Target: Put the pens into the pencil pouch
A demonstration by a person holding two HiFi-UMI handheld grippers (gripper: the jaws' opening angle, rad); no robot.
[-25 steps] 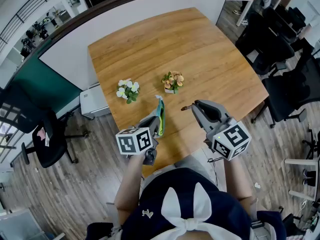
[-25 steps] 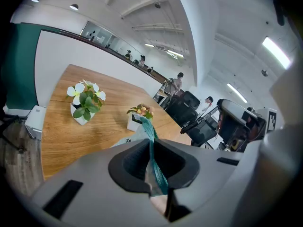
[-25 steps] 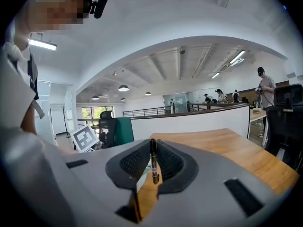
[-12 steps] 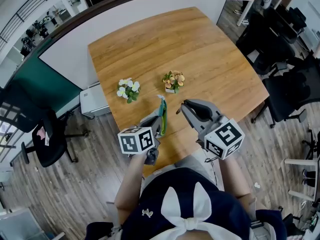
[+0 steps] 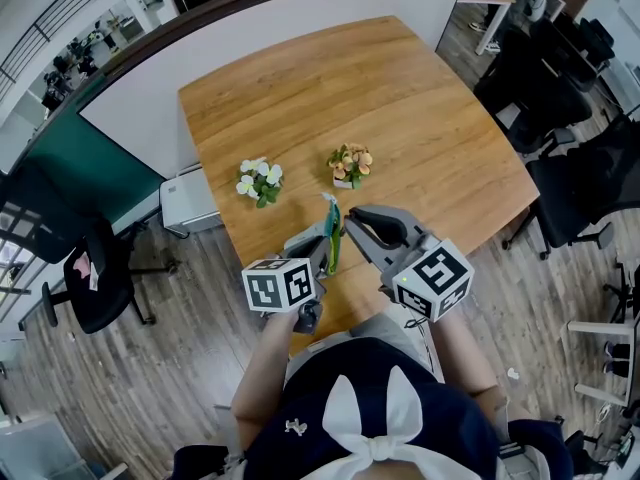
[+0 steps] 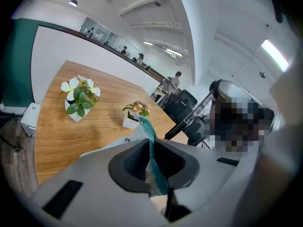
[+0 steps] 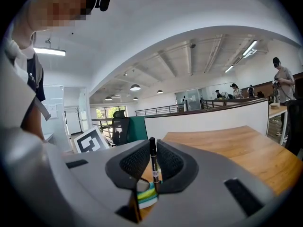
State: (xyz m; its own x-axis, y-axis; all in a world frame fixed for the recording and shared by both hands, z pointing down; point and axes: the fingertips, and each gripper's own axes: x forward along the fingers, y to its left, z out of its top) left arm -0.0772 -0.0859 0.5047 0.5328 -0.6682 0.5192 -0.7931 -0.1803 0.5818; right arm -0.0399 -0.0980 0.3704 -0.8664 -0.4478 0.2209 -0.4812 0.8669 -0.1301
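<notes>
Light: bright, even, white indoor light.
Sources: ceiling strip light [image 6: 276,54], blown out white; round ceiling lamps [image 7: 135,87].
Shadows: soft and faint on the wooden table [image 5: 400,98].
Glare: slight sheen on the table top.
Distortion: strong fisheye in all views; a black vignette rings both gripper views.
Focus: grey shells of the left gripper [image 6: 150,142] and right gripper [image 7: 153,143] slightly soft close to the lens; background sharp.
</notes>
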